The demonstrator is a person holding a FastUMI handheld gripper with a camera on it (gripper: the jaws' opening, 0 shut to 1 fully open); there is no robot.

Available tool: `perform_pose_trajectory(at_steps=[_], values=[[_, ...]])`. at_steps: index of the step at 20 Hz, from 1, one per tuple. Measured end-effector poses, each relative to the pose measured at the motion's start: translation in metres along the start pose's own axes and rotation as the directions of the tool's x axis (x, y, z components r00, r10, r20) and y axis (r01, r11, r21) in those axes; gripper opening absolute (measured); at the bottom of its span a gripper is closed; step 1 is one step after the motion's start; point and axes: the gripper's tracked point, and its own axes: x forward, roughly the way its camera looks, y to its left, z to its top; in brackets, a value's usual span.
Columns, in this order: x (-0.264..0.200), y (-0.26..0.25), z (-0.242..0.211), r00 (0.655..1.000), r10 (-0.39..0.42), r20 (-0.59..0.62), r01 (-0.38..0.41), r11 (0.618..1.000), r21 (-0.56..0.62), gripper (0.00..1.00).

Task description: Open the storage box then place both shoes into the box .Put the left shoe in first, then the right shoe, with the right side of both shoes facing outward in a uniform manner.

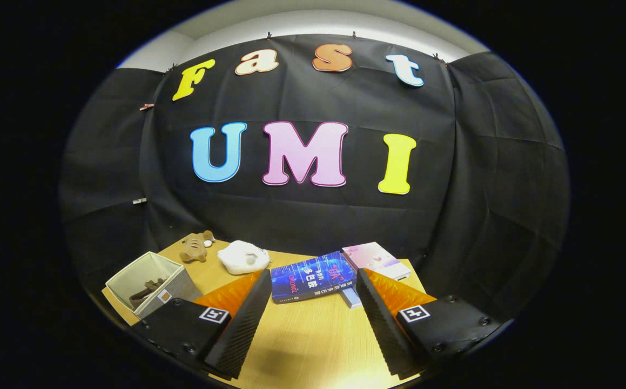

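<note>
The tongs (313, 294) stood apart over the wooden tabletop (302, 340), a dark blue book (313, 276) at twelve o'clock just ahead.

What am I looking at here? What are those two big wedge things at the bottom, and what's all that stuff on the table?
Those two wedges are the fingers of a gripper, a grabbing tool that a person carries by hand. A camera rides on the tool and looks forward between the fingers, so you see what the tool sees, bent round by its wide lens. The fingers are spread apart and hold nothing.

Below them is a wooden table. Just ahead of the fingers lies a dark blue book, with a pink and white book beyond it, and something light blue pokes out underneath. Off to the left stands an open pale box with something brown inside. Behind the box sit a brown plush toy and a white plush toy.
</note>
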Motion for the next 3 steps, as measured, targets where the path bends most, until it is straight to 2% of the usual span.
perform_pose_trajectory(at_steps=[3], values=[[0.0008,0.0036,0.0008,1.000,0.008,-0.002,-0.008,1.000,-0.007,0.98]])
